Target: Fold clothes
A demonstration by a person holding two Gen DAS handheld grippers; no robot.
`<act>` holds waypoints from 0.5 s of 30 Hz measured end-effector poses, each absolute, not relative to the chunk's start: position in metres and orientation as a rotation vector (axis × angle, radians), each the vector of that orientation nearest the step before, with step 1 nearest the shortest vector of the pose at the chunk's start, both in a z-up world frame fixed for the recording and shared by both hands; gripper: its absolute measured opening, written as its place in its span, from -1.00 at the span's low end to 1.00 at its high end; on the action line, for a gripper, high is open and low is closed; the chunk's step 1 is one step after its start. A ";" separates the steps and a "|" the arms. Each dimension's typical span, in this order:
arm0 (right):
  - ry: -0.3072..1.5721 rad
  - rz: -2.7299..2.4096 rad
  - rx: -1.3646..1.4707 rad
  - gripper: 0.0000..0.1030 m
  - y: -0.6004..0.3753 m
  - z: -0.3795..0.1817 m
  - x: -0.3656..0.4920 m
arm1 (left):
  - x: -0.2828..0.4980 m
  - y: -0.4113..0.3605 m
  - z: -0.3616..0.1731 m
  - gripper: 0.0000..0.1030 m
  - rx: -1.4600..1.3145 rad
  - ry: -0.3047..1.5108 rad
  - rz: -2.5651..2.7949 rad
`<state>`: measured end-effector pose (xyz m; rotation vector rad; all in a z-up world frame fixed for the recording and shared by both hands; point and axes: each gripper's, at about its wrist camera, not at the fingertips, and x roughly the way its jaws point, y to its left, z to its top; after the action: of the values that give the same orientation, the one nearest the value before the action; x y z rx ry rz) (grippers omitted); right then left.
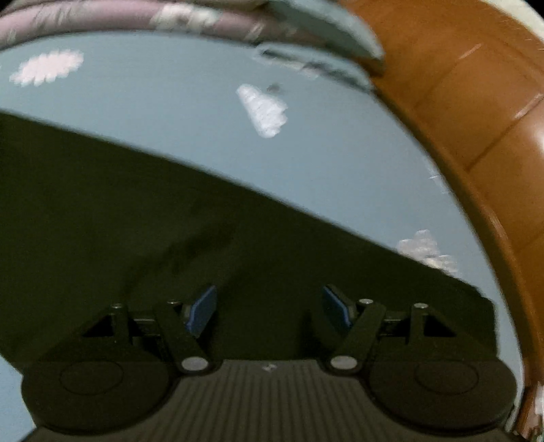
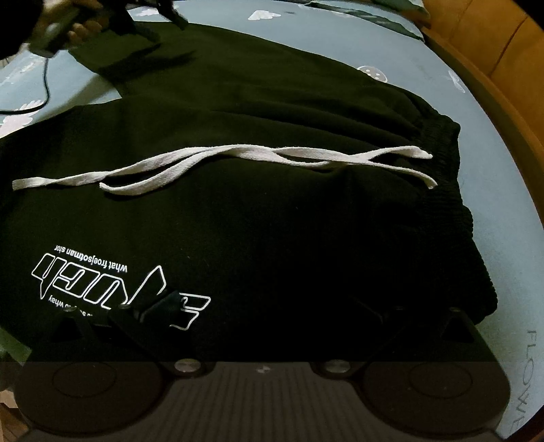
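Left wrist view, nearest: the left gripper (image 1: 268,311) is holding its blue-padded fingers (image 1: 204,311) well apart, with nothing between them, and is hovering over dark cloth. That cloth is the black garment (image 1: 136,238), which is lying flat on the pale blue bed sheet (image 1: 340,163) printed with white clouds. Beyond the sheet, an orange-brown headboard (image 1: 476,102) is curving along the right, and a pink patterned pillow (image 1: 102,20) is lying at the far edge.

Right wrist view, nearest: the right gripper (image 2: 261,326) is sitting low over the black garment (image 2: 272,238), its dark fingers merging with the cloth, so whether they are open or closed cannot be told. A white printed logo (image 2: 112,282) is showing beside the left finger. Farther on, the white drawstring (image 2: 221,163) is lying crossed over the cloth, running to the ribbed waistband (image 2: 445,176) at the right. Farthest, at top left, a person's hand (image 2: 81,27) is holding the left gripper (image 2: 149,23) at the garment's far end.
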<state>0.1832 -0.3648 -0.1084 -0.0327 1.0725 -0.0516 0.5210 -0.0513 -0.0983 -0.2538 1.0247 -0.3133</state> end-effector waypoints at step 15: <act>1.101 -0.060 -0.039 1.00 -0.363 -0.107 0.189 | 0.485 -0.208 -0.062 0.37 -0.104 1.041 -0.676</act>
<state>0.1892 -0.3625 -0.1068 -0.0392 1.1008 -0.0599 0.4846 -0.2083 -0.0624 -0.1042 1.0408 -0.6764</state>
